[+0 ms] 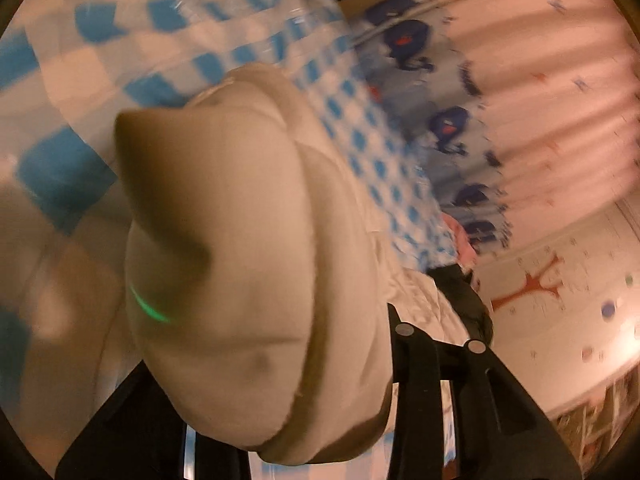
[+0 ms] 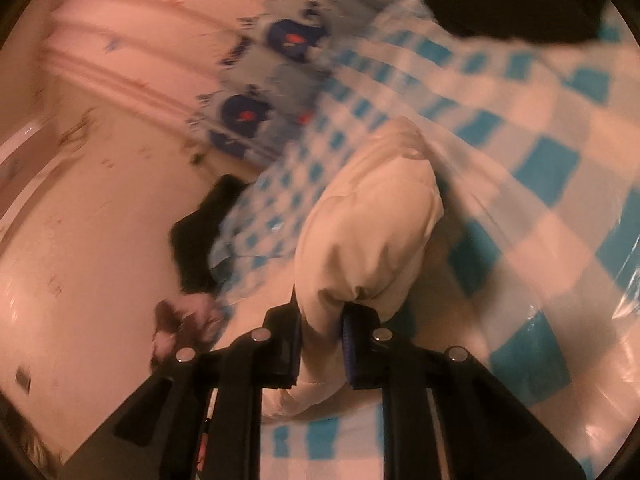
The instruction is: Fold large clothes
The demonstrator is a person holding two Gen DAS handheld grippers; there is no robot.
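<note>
Warm, dim room with pale pink curtains (image 1: 560, 92) at the far right of the left wrist view and a pale wall (image 1: 560, 300) with a red tree-shaped decal (image 1: 532, 284) below them. Blue-and-white checked sheet (image 2: 540, 168) under a glossy clear cover spread across the scene, probably a bed, though blur makes that uncertain. Light blue cloth printed with dark navy shapes (image 1: 444, 128) along the far edge of the checked sheet, next to the curtains. Dark bundle of fabric (image 2: 200, 240) lying at the left edge of the checked sheet in the right wrist view, another dark mass (image 2: 512, 0) at the far right corner.

Cream padded garment (image 2: 372, 232), puffy and quilted, lifted off the checked sheet and stretched between both tools. Right tool (image 2: 320, 344) clenched on a fold of the cream garment, cloth pinched between its two black fingers (image 2: 286, 344) with blue pads. Left tool (image 1: 304, 420) almost buried under a bulging mass of the same garment, which fills the centre of the left wrist view; only one black finger (image 1: 416, 360) visible at the right of the fabric, so impossible to tell whether closed or released. Thin green glow (image 1: 152, 308) on the near left of the fabric bulge. Heavy motion blur in both views.
</note>
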